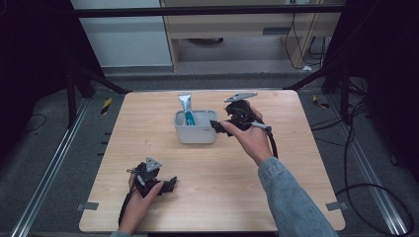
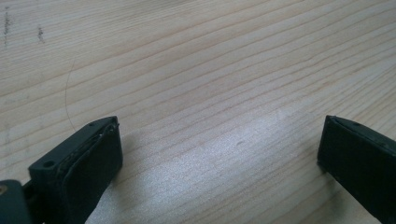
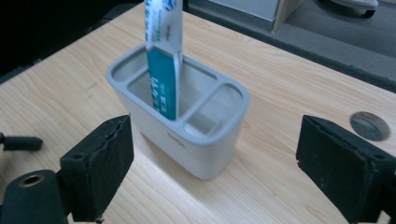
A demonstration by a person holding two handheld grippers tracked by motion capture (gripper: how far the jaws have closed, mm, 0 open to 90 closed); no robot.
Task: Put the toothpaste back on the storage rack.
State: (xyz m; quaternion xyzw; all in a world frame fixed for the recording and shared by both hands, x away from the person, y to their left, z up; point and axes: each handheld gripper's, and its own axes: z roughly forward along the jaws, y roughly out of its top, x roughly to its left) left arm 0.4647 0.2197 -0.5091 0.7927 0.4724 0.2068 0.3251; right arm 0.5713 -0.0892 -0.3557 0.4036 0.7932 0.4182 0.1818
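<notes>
A pale grey plastic holder with rounded corners [image 1: 195,129] stands upright near the far middle of the light wooden worktop [image 1: 212,197]. In the right gripper view its top is split into compartments: one large opening in the middle and a narrow slot at each end. A white and teal toothpaste tube [image 3: 163,70] stands in the large middle compartment, leaning a little, its flat crimped end rising well above the holder's rim. The two narrow end slots [image 3: 211,114] look empty as far as their insides can be seen.

The right claw [image 1: 216,126] sits just beside the holder's right wall in the high view, held in the person's right hand [image 1: 252,140], which comes out of a blue denim sleeve [image 1: 291,197]. Its jaws are spread wide and grasp nothing; the right gripper view shows the holder between and beyond the two black pads, apart from both.

The left claw [image 1: 170,185] lies well apart from the holder, towards the near left of the worktop, held in the left hand [image 1: 141,200]. Its jaws are also released, with bare wood between them.

A small round metal disc [image 3: 369,126] is set into the worktop behind and to the right of the holder.
</notes>
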